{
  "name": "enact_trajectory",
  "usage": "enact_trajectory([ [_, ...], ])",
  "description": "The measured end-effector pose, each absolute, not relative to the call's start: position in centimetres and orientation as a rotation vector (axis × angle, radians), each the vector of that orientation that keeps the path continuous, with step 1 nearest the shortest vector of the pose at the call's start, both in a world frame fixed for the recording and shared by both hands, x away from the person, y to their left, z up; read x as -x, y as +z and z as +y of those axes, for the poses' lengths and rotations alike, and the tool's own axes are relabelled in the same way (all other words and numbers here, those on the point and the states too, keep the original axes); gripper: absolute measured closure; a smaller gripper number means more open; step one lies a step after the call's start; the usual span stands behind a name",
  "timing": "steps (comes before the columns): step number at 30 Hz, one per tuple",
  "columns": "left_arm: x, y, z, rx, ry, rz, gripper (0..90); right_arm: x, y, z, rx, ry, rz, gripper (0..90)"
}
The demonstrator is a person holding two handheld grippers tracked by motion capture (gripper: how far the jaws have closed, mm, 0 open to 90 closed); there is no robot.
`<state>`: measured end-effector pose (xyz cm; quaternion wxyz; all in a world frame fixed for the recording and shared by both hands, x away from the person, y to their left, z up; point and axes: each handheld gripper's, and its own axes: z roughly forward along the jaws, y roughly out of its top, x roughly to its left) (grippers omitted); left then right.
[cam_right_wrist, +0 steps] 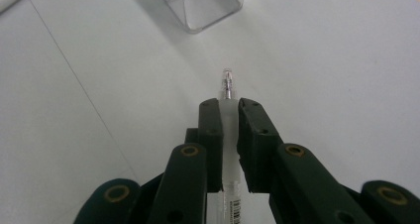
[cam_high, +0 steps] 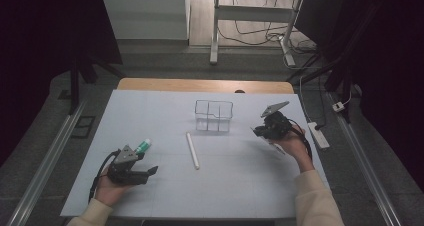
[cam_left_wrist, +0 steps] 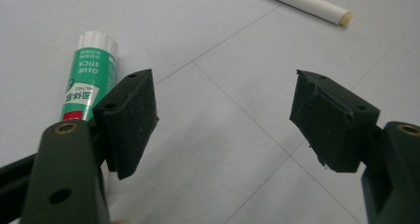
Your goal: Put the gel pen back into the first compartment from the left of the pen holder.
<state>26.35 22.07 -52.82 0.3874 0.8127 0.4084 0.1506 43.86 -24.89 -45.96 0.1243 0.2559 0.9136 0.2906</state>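
We see the right tool (cam_right_wrist: 227,107) clamped on a clear pen (cam_right_wrist: 227,90), whose tip pokes out past the jaws toward the clear divided organizer (cam_high: 214,115) standing just beyond it. In the high view that right tool (cam_high: 256,131) is held above the counter (cam_high: 150,196), near the organizer's right side. The left tool (cam_left_wrist: 225,115) has its 2 jaws wide apart over bare counter, with a green glue stick (cam_left_wrist: 88,80) lying just beside its left jaw. A white tube (cam_high: 192,150) lies on the counter between the 2 tools.
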Motion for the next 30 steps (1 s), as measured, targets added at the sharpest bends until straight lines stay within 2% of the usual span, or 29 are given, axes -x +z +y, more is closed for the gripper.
enact_trajectory([
  [30,-26.4,-52.9,22.0,-2.071,0.373,1.038,25.7,-43.0,-44.1,-24.6,-0.746,1.006,2.579,80.0],
])
